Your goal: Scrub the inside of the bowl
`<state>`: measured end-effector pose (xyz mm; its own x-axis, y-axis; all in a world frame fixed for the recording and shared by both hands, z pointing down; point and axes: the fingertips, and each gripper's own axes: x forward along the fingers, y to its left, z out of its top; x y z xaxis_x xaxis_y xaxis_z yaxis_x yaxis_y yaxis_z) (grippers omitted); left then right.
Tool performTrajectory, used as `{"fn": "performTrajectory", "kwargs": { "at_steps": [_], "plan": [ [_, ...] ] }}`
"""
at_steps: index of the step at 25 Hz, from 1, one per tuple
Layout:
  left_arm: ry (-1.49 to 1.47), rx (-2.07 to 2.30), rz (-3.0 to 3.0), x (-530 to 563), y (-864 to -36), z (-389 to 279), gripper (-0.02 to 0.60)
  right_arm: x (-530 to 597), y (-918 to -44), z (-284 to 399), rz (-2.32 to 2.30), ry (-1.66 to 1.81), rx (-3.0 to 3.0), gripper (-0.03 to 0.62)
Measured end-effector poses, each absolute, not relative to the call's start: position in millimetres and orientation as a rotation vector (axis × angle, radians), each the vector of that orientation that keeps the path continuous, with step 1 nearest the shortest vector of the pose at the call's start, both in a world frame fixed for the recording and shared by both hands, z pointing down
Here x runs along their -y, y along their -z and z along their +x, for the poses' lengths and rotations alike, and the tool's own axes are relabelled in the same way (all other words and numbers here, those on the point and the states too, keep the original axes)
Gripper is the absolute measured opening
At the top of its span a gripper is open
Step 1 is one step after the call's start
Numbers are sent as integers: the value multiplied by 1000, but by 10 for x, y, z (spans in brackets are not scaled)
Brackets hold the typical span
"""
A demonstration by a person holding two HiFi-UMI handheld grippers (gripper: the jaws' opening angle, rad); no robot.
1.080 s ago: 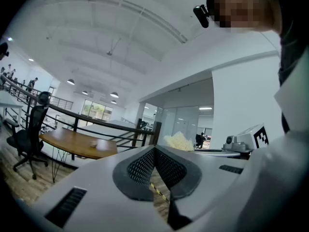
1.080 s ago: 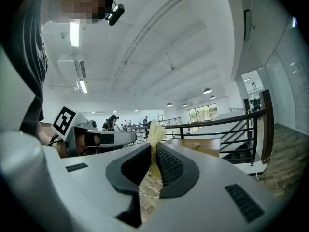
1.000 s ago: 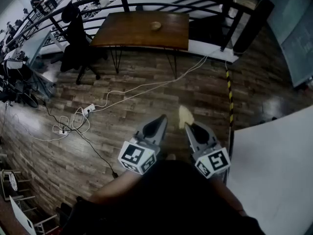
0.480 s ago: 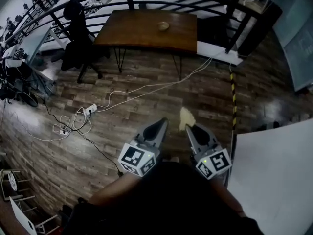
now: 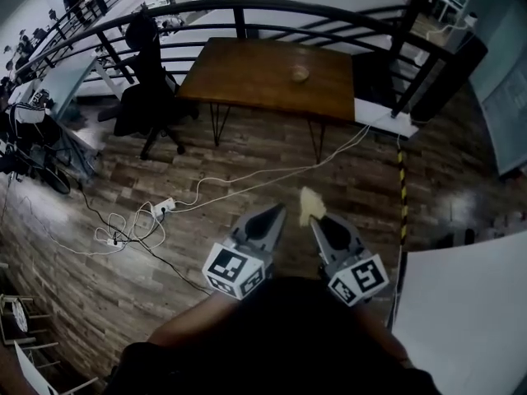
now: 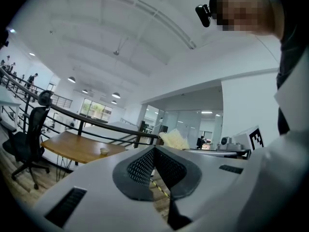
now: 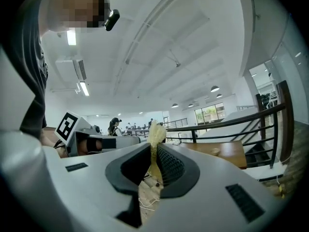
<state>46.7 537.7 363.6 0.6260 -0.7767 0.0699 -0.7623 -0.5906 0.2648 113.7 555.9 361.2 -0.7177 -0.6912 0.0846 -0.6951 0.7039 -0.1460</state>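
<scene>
A: So, head view first: where's the bowl (image 5: 300, 74)?
B: Way off, alone on the wooden bench (image 5: 247, 68) by the railing (image 5: 272, 11). Both grippers are level over the floor, well apart from it. The left gripper (image 5: 272, 213) carries nothing. The right gripper (image 5: 318, 220) has a pale scrubber (image 5: 310, 205) sticking out.
A: Left gripper view?
B: Jaws pressed together, nothing between them. The bowl's just a speck on the bench.
A: Right gripper view?
B: Jaws clamped on the scrubber's lower part, frayed top poking out. It looks soft and light, so it'll squash.
A: And the bowl?
B: My guess is it's small, stiff and light, so it'll skate around when scrubbed. I'd pinch the rim with the left one to pin it.
</scene>
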Motion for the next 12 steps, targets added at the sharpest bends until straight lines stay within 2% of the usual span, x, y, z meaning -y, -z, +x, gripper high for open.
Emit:
{"fn": "performTrajectory", "kwargs": {
  "at_steps": [5,12],
  "plan": [
    [93,1250,2551,-5141,-3718,145,-3,-5345,-3698,790,1129,-282,2873,44],
    [80,1274,2514,-4759,-3825,-9,-3,-4935,-3792,644,1084,-313,2875,44]
  ]
}}
